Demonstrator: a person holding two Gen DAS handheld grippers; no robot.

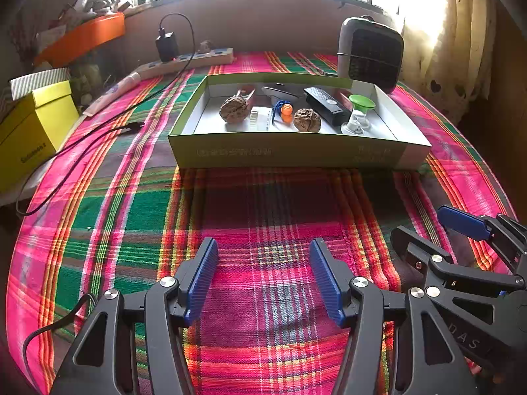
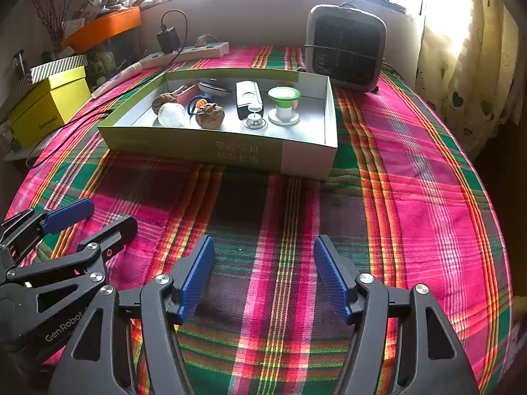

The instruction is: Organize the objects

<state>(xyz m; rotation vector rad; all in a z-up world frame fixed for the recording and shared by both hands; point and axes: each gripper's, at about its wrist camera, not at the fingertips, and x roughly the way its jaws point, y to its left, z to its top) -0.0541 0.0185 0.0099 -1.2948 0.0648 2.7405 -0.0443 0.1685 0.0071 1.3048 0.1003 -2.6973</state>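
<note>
A shallow green-and-white box (image 1: pixel 286 154) (image 2: pixel 197 146) lies on the plaid cloth ahead of both grippers. In it are two walnuts (image 1: pixel 233 109) (image 1: pixel 307 120), a black remote (image 1: pixel 324 105), a green-topped sand timer (image 1: pixel 359 112), an orange bead on a blue cord (image 1: pixel 286 112) and a white round piece (image 2: pixel 171 114). My left gripper (image 1: pixel 263 247) hovers over bare cloth, open and empty. My right gripper (image 2: pixel 263 243) is beside it to the right, also open with only cloth between its blue pads. Each shows in the other's view (image 1: pixel 428 227) (image 2: pixel 102 214).
A small grey heater (image 1: pixel 372 54) stands behind the box's right corner. A power strip (image 1: pixel 194 59) with a black charger lies at the back left, its cable (image 1: pixel 98 131) trailing across the cloth. A yellow box (image 1: pixel 29 128) is at the left edge, curtains (image 2: pixel 461 49) at the right.
</note>
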